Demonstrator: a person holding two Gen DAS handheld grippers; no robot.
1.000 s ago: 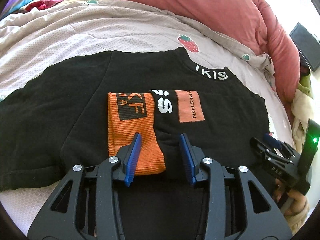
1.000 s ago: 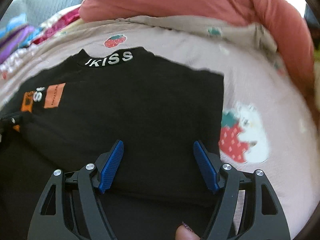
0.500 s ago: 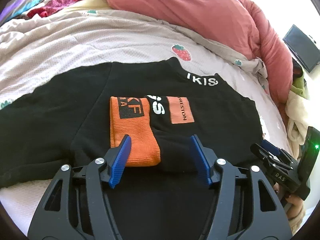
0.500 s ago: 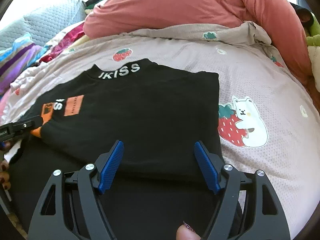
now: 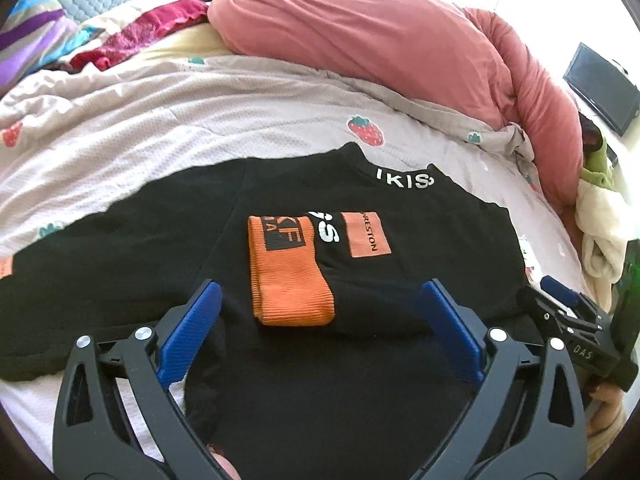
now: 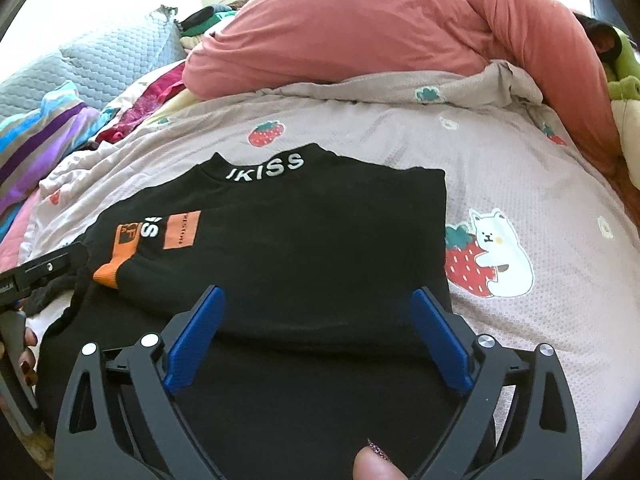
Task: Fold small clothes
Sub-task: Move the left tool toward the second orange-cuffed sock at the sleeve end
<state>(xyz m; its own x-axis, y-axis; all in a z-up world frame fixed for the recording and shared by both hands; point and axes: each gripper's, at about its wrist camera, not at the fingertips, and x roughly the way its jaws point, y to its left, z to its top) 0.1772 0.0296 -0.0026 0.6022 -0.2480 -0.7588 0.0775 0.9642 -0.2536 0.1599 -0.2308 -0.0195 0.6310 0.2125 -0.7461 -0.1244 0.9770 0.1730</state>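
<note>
- Our left gripper (image 5: 318, 314) had its blue fingers (image 5: 188, 330) spreading wide, and nothing was pinched between them; they hung just above the cloth.
- Our right gripper (image 6: 316, 330) was spreading its blue fingers (image 6: 440, 340) too, with only loose cloth under the gap.
- The black sweatshirt (image 6: 320, 240) lay flat on the strawberry bedsheet (image 6: 520, 160), with its neck away from us and white letters (image 6: 266, 168) on the collar.
- One sleeve was folded over the middle, and its orange cuff (image 5: 288, 276) lay on the chest just in front of our left fingers.
- The other sleeve (image 5: 80, 264) was spread out to the left side, not folded in yet.
- We thought the step in hand was letting go after one fold.
- To do it well, we had to lift straight up so the fingers did not drag the cloth.
- We thought the flat sleeve should come next; we should pinch it near its end and lay it over the middle.
- The right edge (image 6: 444, 240) looked straight, so we should leave it alone.
- A pink quilt (image 5: 380, 52) was bunched up well behind the sweatshirt, out of our way.
</note>
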